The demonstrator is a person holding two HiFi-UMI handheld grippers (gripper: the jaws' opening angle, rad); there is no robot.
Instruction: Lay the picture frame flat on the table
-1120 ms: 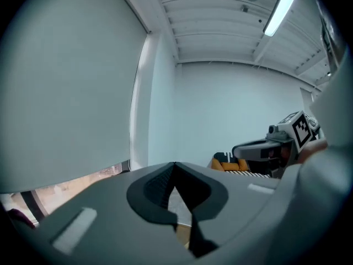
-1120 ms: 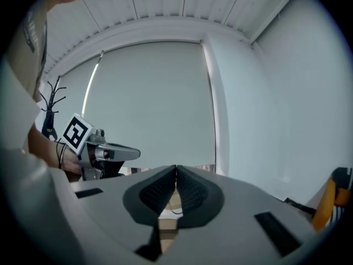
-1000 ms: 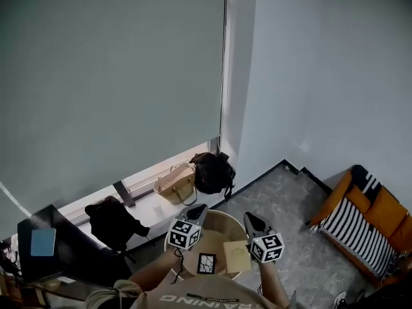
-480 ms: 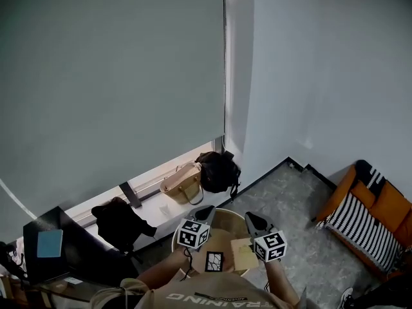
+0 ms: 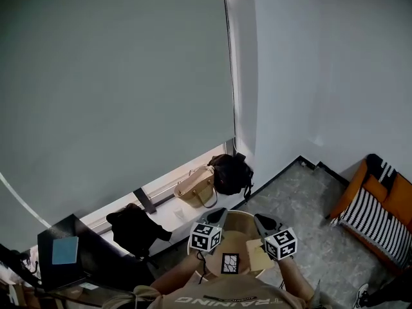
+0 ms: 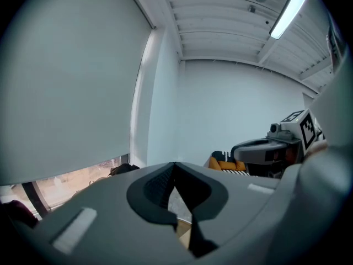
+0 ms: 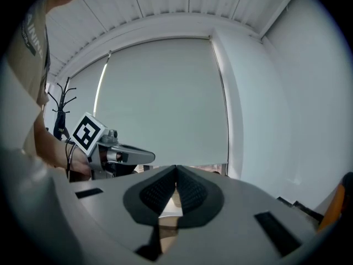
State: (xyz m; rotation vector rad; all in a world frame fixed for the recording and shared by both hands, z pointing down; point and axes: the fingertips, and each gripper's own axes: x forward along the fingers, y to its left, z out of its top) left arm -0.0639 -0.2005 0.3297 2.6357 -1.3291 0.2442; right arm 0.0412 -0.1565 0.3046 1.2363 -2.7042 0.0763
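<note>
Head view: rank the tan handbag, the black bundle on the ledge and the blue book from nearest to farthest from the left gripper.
1. Tan handbag, just beyond the left gripper.
2. Black bundle, further left.
3. Blue book, far left.

Small square picture frame (image 5: 230,262), black border, pale insert with dark lines (too small to read), on the round tan surface (image 5: 239,232), face up toward the head view; flat or propped unclear.
</note>
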